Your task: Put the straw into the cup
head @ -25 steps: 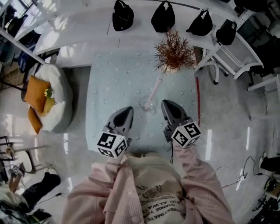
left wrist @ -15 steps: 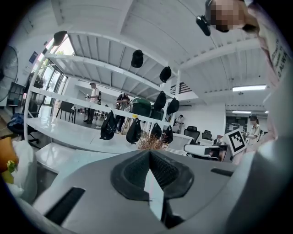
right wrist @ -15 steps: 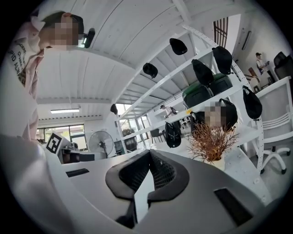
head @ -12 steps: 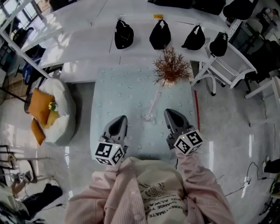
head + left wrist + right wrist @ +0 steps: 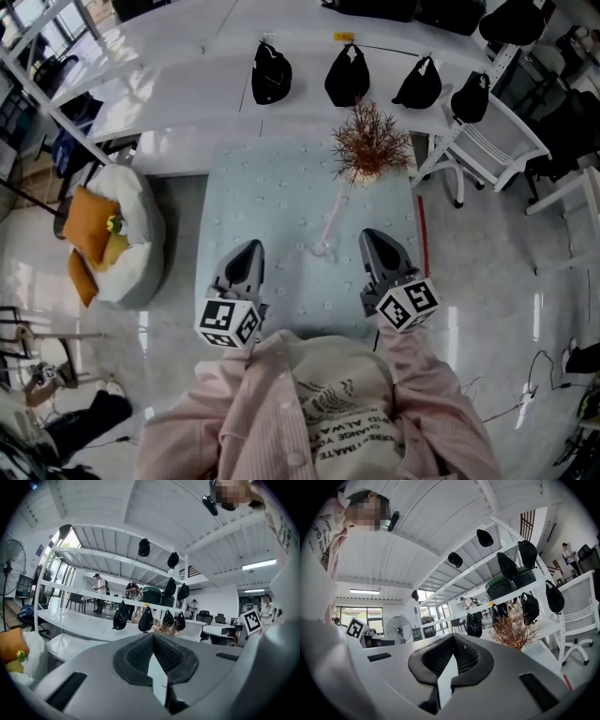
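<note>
On the pale blue tablecloth (image 5: 272, 197) stands a small clear cup (image 5: 322, 249). A pink straw (image 5: 331, 217) leans up and away from it, its lower end at the cup. My left gripper (image 5: 248, 251) hovers to the cup's left and my right gripper (image 5: 373, 239) to its right, both clear of it near the table's front edge. Each is shut with nothing between its pads. In the left gripper view the left gripper (image 5: 152, 637) points level toward the far shelves. The right gripper (image 5: 452, 638) does the same in its own view. Neither gripper view shows the cup.
A dried brown plant (image 5: 370, 142) stands at the table's far right corner. Several black bags (image 5: 271, 75) sit on the long white counter behind. A white chair (image 5: 487, 141) is at the right. A white beanbag with orange cushions (image 5: 98, 225) lies on the floor at the left.
Both grippers have drawn back from the cup toward the near table edge and risen slightly. The cup and straw have not moved.
</note>
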A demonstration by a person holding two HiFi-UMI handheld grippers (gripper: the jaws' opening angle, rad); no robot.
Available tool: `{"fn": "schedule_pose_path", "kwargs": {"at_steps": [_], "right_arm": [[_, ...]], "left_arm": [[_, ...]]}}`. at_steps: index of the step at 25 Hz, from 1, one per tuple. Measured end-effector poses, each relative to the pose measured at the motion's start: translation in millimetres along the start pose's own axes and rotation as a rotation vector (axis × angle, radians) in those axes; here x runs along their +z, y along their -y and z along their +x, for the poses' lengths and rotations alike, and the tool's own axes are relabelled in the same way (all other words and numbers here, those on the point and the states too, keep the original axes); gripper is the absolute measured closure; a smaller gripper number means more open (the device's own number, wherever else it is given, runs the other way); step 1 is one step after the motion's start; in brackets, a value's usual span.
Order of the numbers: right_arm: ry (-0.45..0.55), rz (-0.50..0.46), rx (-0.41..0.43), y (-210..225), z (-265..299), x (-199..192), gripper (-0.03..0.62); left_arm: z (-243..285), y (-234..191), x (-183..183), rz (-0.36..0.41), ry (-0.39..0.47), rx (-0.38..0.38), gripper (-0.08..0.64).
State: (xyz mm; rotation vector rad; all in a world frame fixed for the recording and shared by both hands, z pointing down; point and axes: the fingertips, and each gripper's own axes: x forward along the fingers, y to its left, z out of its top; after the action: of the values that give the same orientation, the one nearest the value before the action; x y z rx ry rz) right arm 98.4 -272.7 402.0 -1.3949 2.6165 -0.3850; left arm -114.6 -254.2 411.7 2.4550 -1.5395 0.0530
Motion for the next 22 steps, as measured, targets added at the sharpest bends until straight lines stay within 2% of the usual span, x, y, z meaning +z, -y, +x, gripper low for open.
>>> {"fn": "schedule_pose_path", "kwargs": {"at_steps": [22], "right_arm": [[0.006,-0.015,-0.043,10,-13,-1,0.592]], "left_arm": [[-6,2,-6,0.011,-0.024,0.024,0.56]]}}
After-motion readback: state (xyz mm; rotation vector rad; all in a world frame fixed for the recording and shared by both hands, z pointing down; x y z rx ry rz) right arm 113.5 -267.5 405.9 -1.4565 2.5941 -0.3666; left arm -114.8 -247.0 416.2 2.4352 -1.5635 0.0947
